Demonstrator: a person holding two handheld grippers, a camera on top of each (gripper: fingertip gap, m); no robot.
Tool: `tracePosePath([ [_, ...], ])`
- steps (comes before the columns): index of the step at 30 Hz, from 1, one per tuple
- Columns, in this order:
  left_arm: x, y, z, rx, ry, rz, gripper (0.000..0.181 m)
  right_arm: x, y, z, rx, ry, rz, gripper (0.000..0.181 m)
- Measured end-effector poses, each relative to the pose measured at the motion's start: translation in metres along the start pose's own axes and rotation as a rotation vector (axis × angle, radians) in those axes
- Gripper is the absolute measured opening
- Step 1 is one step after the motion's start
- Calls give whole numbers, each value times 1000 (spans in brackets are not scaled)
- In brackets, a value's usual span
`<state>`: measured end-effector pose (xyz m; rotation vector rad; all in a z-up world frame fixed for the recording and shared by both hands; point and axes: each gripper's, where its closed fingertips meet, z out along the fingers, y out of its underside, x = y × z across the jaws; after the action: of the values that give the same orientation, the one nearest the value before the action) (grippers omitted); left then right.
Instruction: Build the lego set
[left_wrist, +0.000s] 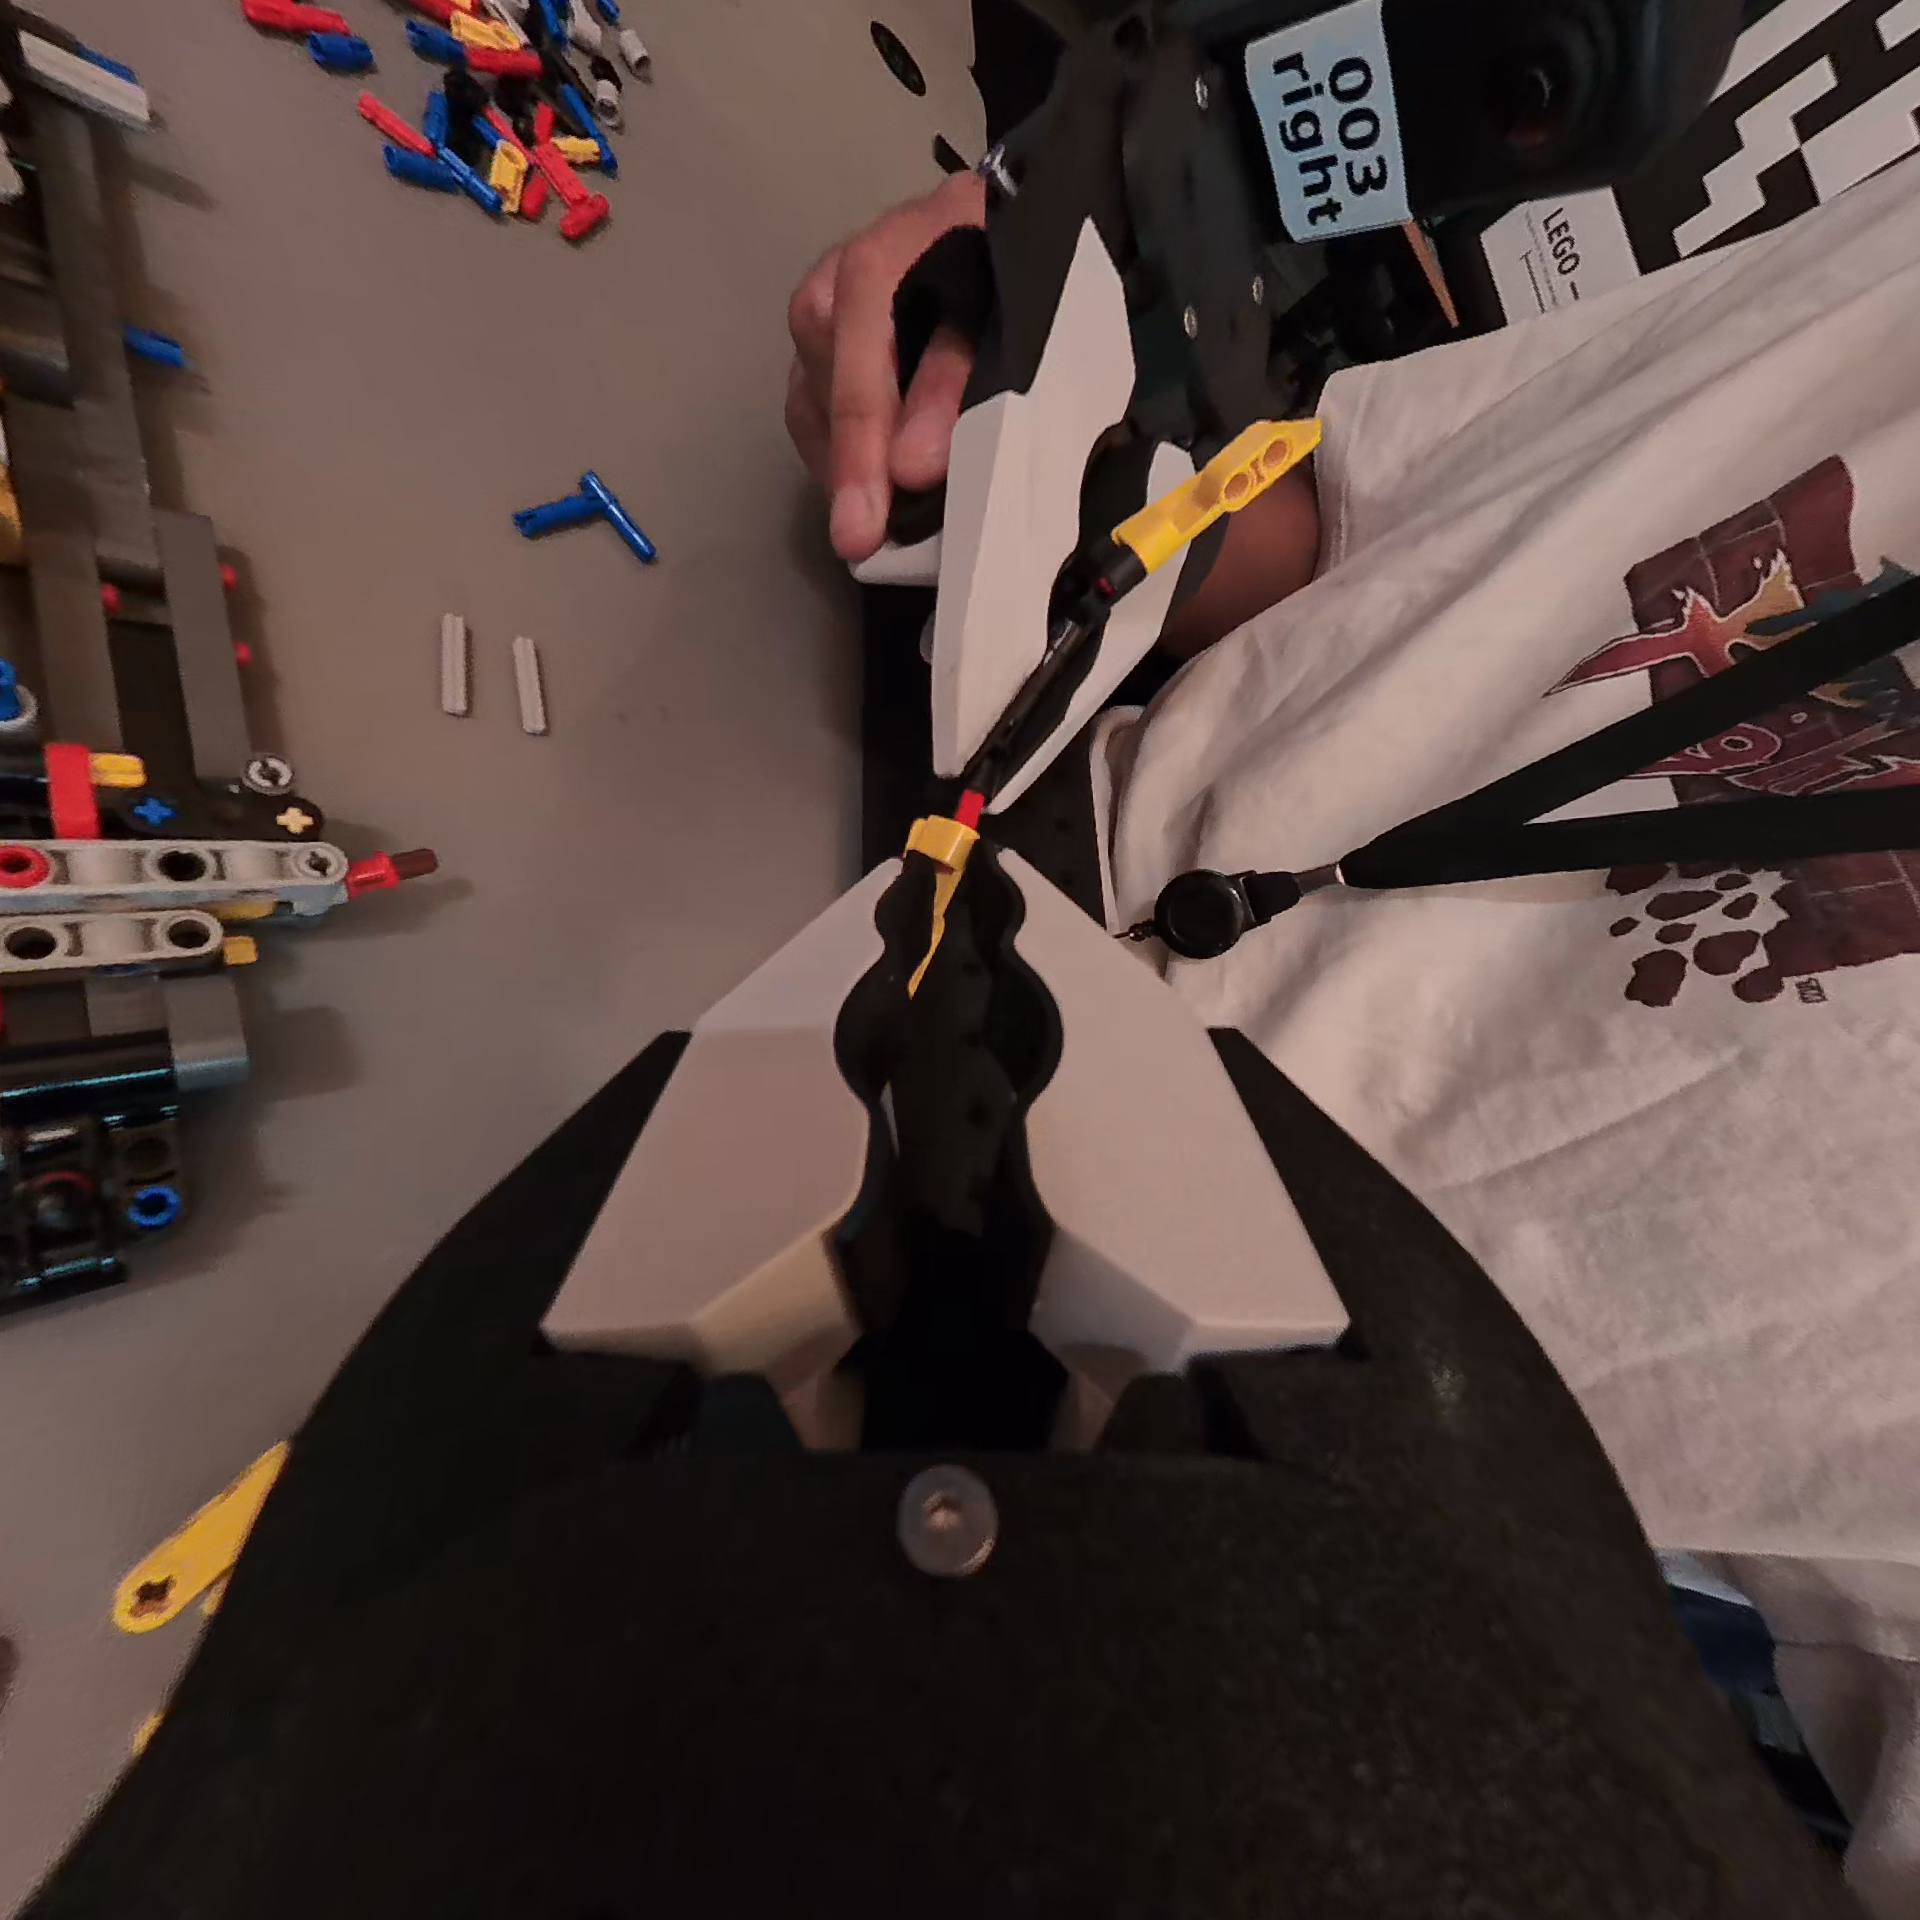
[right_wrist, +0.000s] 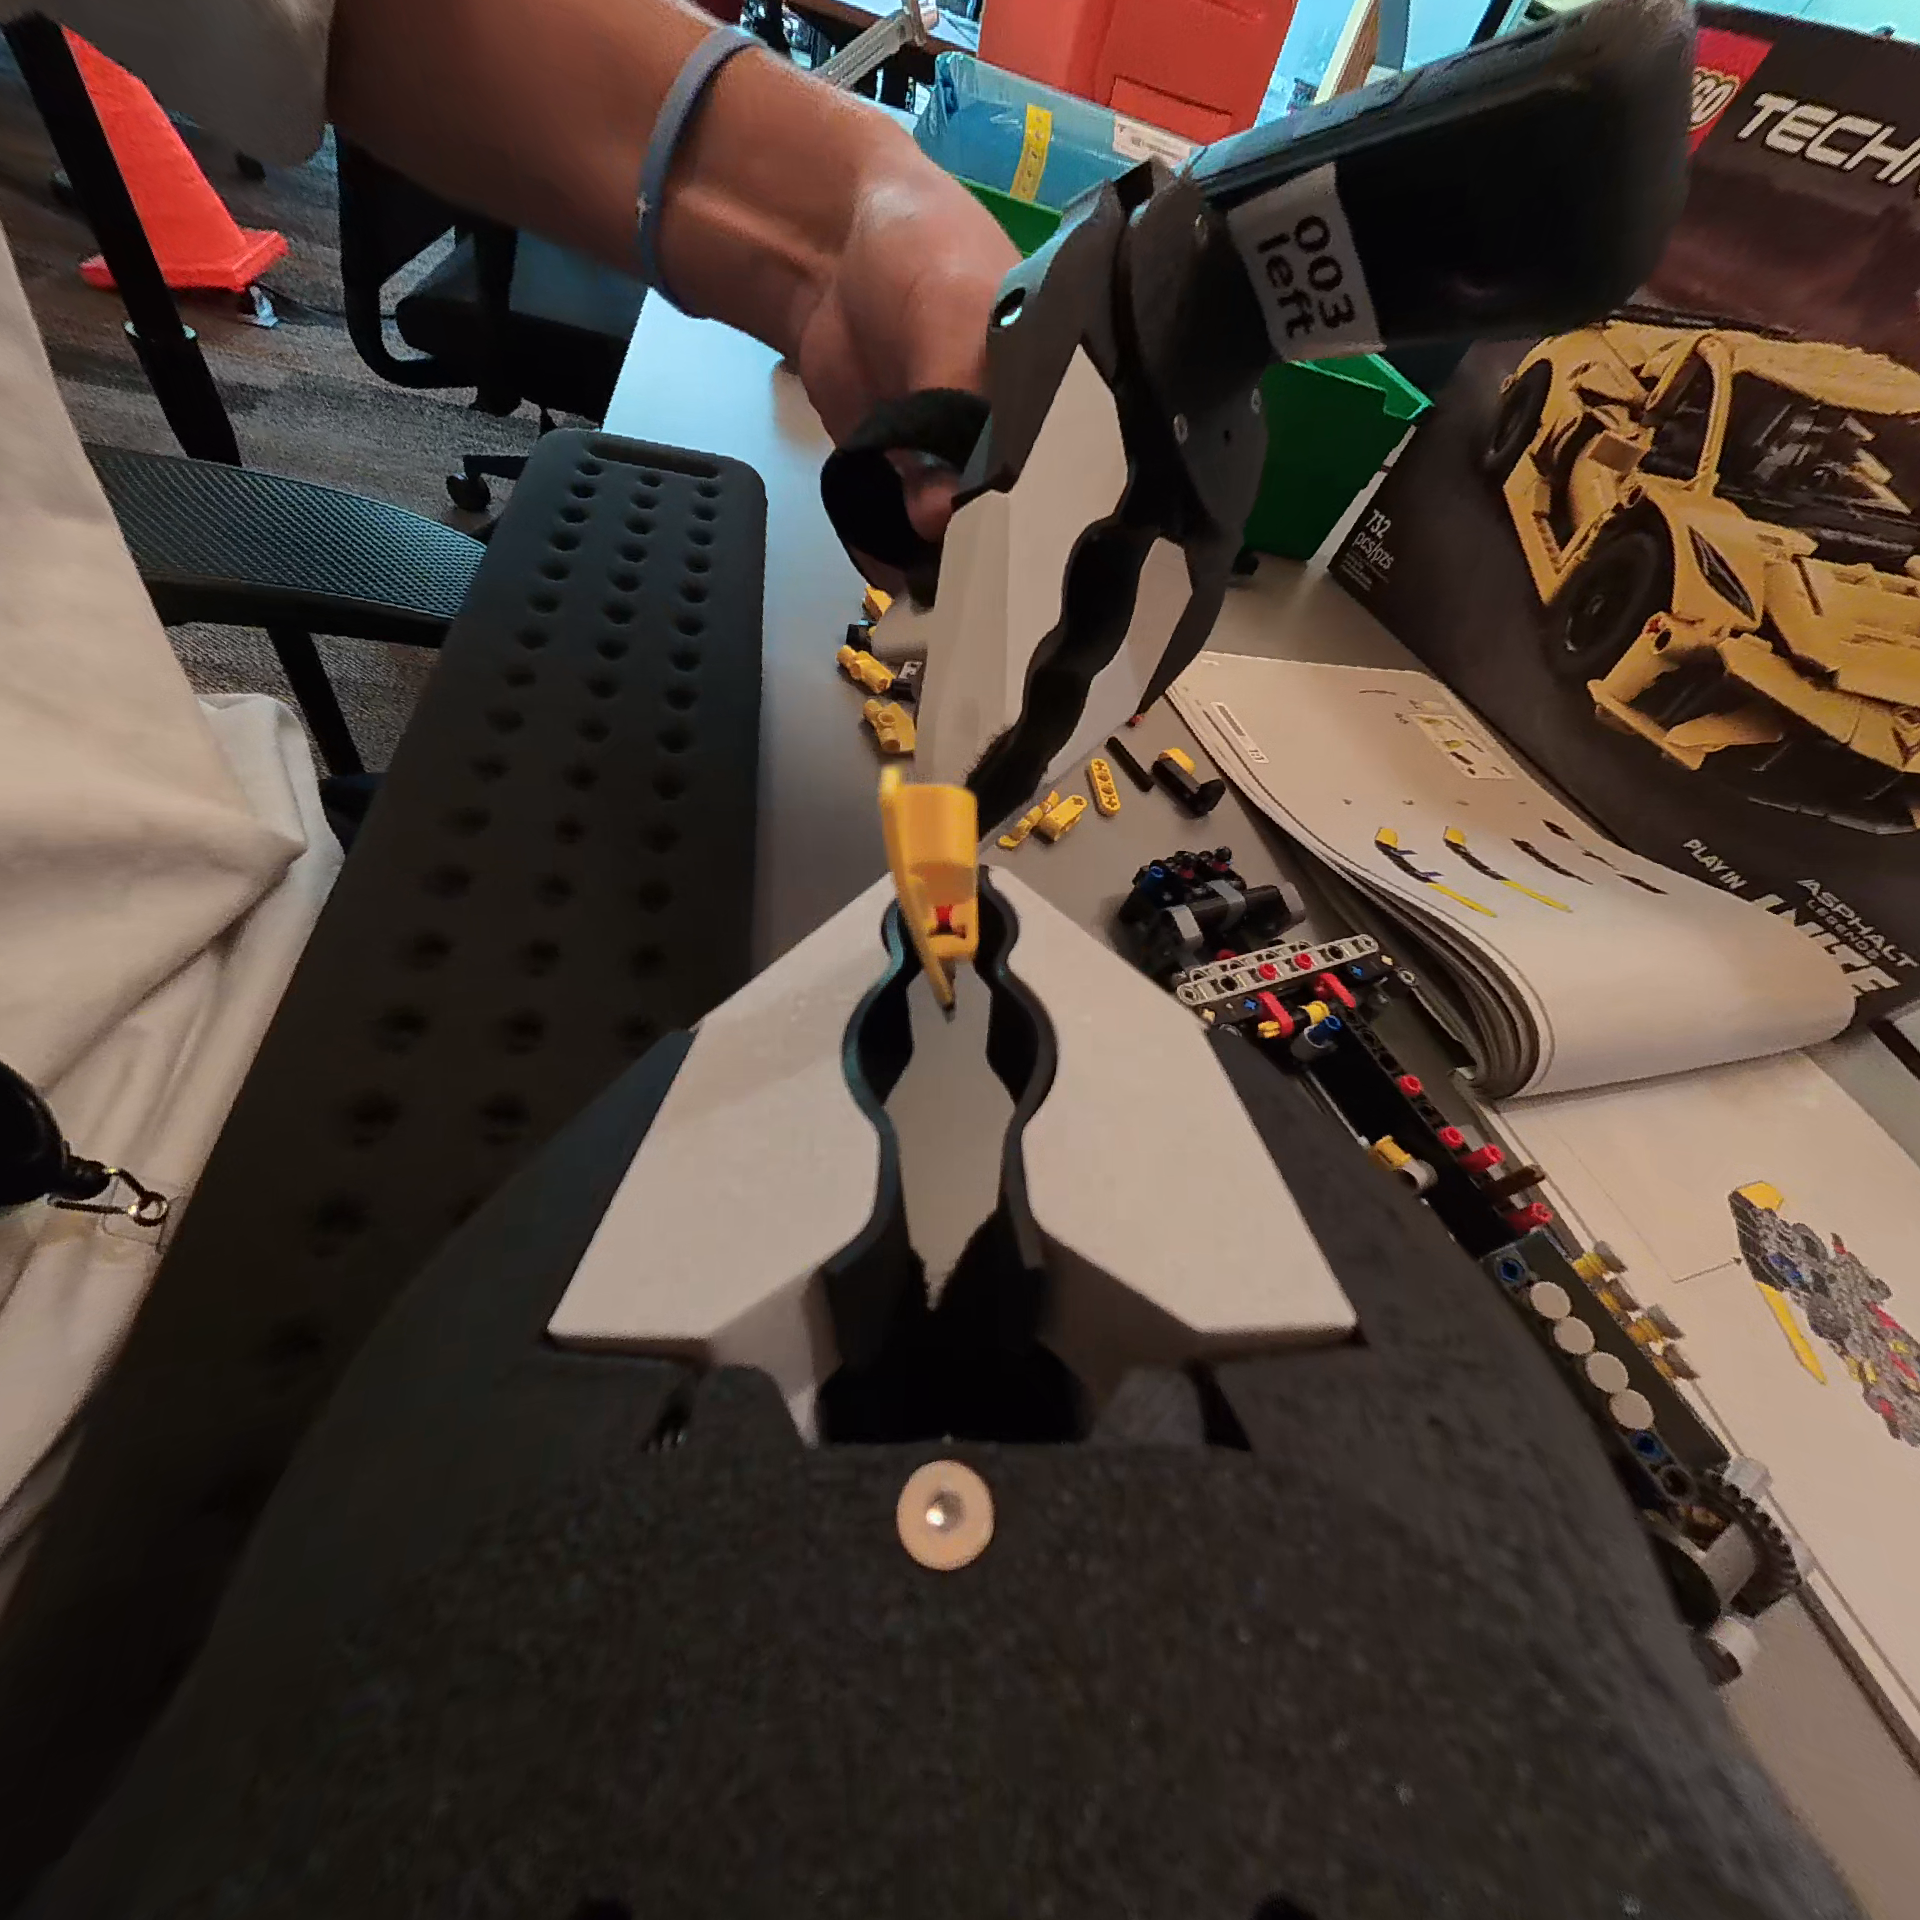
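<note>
My left gripper (left_wrist: 951, 854) is shut on a small yellow connector (left_wrist: 940, 840), held in the air above the table edge. My right gripper (right_wrist: 940, 896) is shut on a thin yellow beam (right_wrist: 940, 935). In the left wrist view the right gripper (left_wrist: 977, 792) comes in from above, and the beam (left_wrist: 1216, 488) with a black and red pin (left_wrist: 968, 805) runs between its fingers. The red pin end meets the yellow connector. In the right wrist view the left gripper (right_wrist: 951, 781) touches the connector (right_wrist: 927, 826) from above.
A part-built dark chassis (left_wrist: 156, 873) (right_wrist: 1351, 1039) lies on the grey table (left_wrist: 623, 364). There are a pile of loose pieces (left_wrist: 499, 104), two grey axles (left_wrist: 488, 675), blue pins (left_wrist: 587, 514), an open instruction booklet (right_wrist: 1455, 831), the set's box (right_wrist: 1714, 520), a black chair back (right_wrist: 540, 831) and a person's white shirt (left_wrist: 1507, 727). The tips of both grippers are at nearly the same place.
</note>
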<state>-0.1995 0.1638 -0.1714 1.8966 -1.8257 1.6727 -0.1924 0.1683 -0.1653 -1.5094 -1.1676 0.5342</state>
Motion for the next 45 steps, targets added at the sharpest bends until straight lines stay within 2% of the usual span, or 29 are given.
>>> tracePosePath([
  [6, -7, 5, 5, -45, 0, -22, 5, -3, 9, 2, -58, 17, -50, 7],
  [9, -6, -1, 4, -4, 38, -50, 5, 2, 6, -1, -38, 39, -45, 7],
  [16, -2, 4, 7, 15, 114, -50, 5, -4, 6, -1, -16, -16, -18, 7],
  [24, 1, 16, 11, -114, 81, 32, 5, -16, 9, 3, -30, -99, 15, 7],
  [32, -6, 12, 12, -102, 73, -29, 6, -11, 14, 2, -64, -48, -14, 7],
  [37, -10, 18, 15, -166, 7, 27, 6, -14, 20, 5, -98, -61, -32, 8],
  [45, -11, 18, 16, -177, -3, 38, 7, -14, 21, 6, -98, -61, -33, 7],
])
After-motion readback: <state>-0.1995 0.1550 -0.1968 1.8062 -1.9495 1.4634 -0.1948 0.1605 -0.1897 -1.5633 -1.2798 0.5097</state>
